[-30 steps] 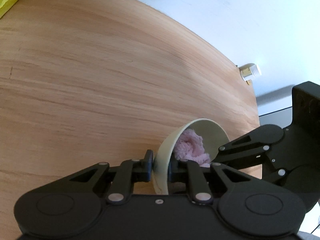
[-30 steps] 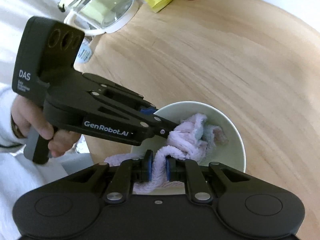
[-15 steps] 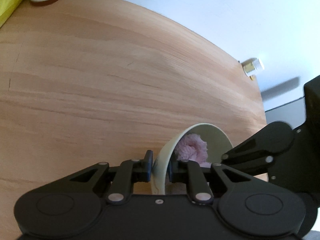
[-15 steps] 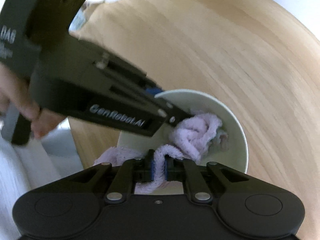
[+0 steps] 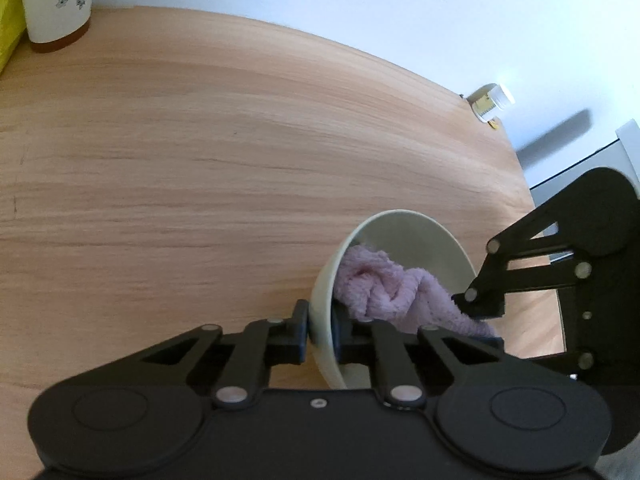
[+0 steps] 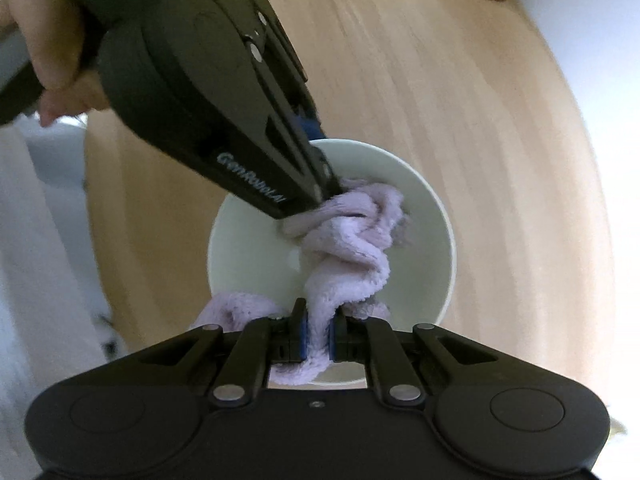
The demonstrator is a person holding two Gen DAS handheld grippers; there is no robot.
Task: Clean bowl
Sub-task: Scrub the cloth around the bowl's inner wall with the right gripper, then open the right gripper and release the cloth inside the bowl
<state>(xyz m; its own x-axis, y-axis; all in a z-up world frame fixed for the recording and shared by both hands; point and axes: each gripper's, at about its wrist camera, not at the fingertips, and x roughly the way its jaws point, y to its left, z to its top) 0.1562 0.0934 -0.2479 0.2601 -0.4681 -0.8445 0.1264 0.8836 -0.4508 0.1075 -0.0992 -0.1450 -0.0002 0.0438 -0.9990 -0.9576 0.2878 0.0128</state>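
Right wrist: one bowl (image 6: 430, 256), one cloth (image 6: 352, 256), two claws.

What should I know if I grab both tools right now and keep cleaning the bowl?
Left tool: shut on the rim of the pale bowl, holding it tilted over the wooden table.
Right tool: shut on the purple cloth, whose bunched end sits inside the bowl; a tail hangs over the near rim.
Done: bowl held, cloth inside.
Left: probably more wiping around the walls, then lift the cloth out and set the bowl down. Whether it is clean yet, I cannot tell.
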